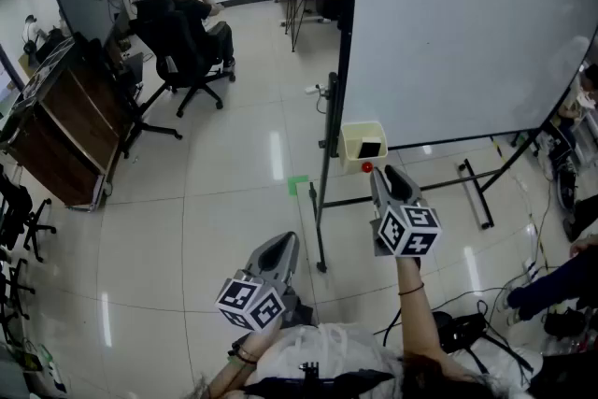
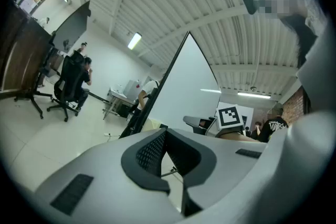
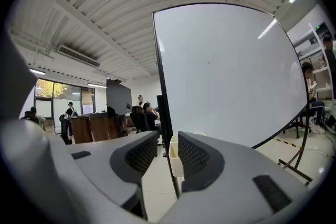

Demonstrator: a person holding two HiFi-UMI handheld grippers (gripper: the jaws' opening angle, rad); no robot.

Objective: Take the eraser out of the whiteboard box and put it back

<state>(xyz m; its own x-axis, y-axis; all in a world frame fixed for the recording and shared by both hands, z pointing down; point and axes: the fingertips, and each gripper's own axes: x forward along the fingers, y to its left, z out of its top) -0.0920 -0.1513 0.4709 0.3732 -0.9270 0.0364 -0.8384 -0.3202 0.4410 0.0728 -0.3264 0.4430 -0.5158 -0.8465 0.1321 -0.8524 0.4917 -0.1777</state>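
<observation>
Head view: the eraser (image 1: 371,148) sits in the box (image 1: 348,137) hung at the lower corner of the whiteboard (image 1: 467,23). It is probably light, with a stiff back and soft felt, so grip it across its narrow sides. The right tool (image 1: 390,173) points at the box, near but not touching it. The left tool (image 1: 283,244) is held low, well apart.

Left gripper view: the left tool (image 2: 167,136) is closed and empty.

Right gripper view: the right tool (image 3: 168,147) is partly open and empty. The box (image 3: 174,161) shows ahead between its jaws.

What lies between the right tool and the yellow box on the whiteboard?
A small red spot, in the head view, just under the box and beside the right tool; the right gripper view shows only air.
</observation>
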